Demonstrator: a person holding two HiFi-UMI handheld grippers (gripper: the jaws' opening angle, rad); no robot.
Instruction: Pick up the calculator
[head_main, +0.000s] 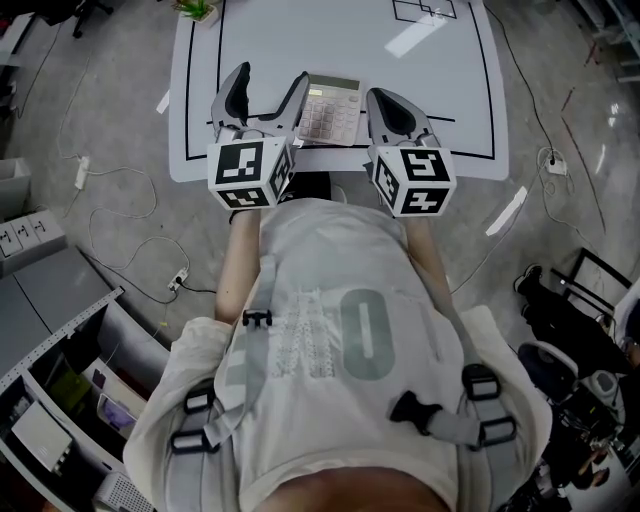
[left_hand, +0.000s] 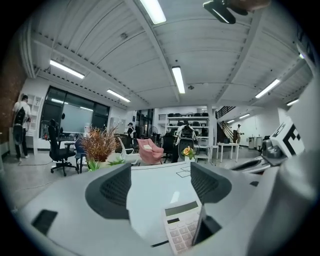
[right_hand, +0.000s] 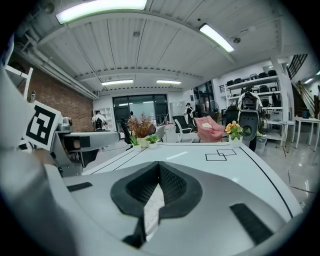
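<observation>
White calculator (head_main: 332, 108) lying flat at the near edge of the table (head_main: 420, 70), not yet lifted. Left gripper (head_main: 270, 80) spread wide and empty just to its left; right gripper (head_main: 388, 105) closed on nothing at its right. Grasp and lift still to do.

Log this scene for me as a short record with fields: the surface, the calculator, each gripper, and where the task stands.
surface: white table with black lines
calculator: lies on the table near the person's side, between the two grippers
left gripper: jaws apart, nothing held, calculator beside its right jaw
right gripper: jaws together, nothing held
task state: calculator not yet picked up
</observation>
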